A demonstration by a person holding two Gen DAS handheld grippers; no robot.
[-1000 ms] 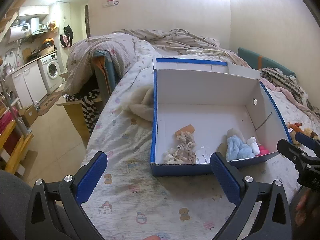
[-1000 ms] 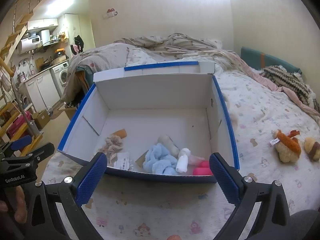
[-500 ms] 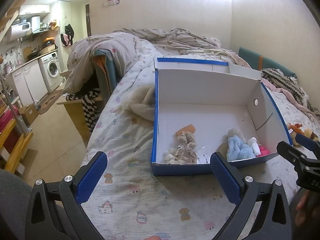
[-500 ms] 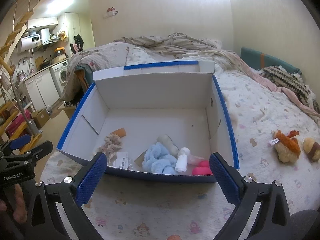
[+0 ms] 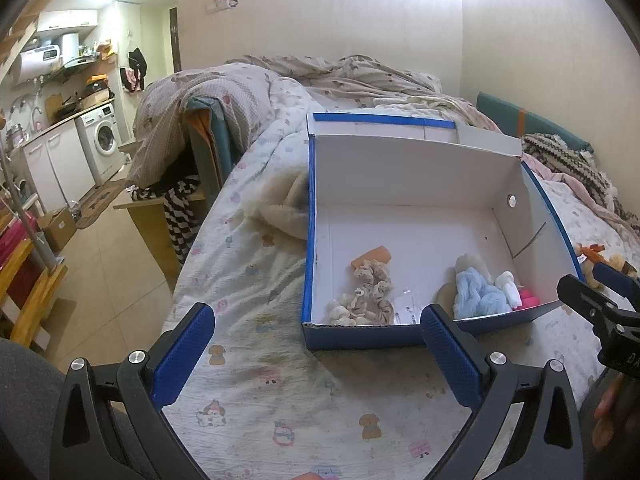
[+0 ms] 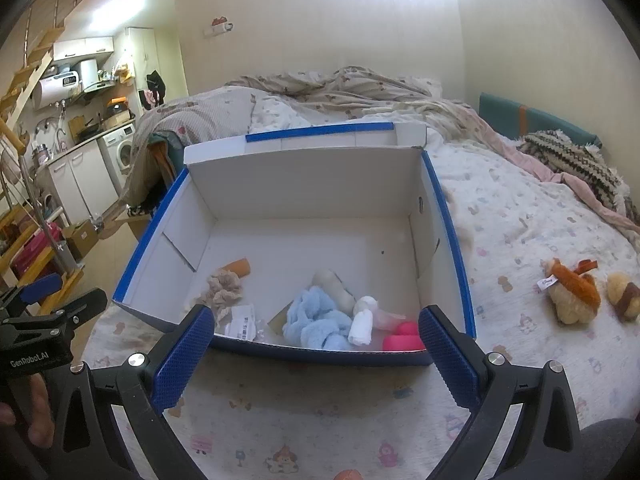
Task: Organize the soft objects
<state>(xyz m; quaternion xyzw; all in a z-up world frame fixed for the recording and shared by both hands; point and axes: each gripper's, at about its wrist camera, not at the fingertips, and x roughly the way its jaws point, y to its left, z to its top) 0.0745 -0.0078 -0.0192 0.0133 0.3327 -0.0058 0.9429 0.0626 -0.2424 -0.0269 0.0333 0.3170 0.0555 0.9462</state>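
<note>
Left gripper (image 5: pixel 318 342): jaws spread wide, holding nothing, over bedsheet (image 5: pixel 256 364) before the box
Right gripper (image 6: pixel 314 340): jaws apart, empty, at box's near wall
Box (image 6: pixel 304 184): on bed, holds blue cloth (image 6: pixel 320 320), beige scrunchie (image 6: pixel 224 290), pink item (image 6: pixel 402 338)
Plush toys (image 6: pixel 572 294): on sheet, right of box, apart from it
</note>
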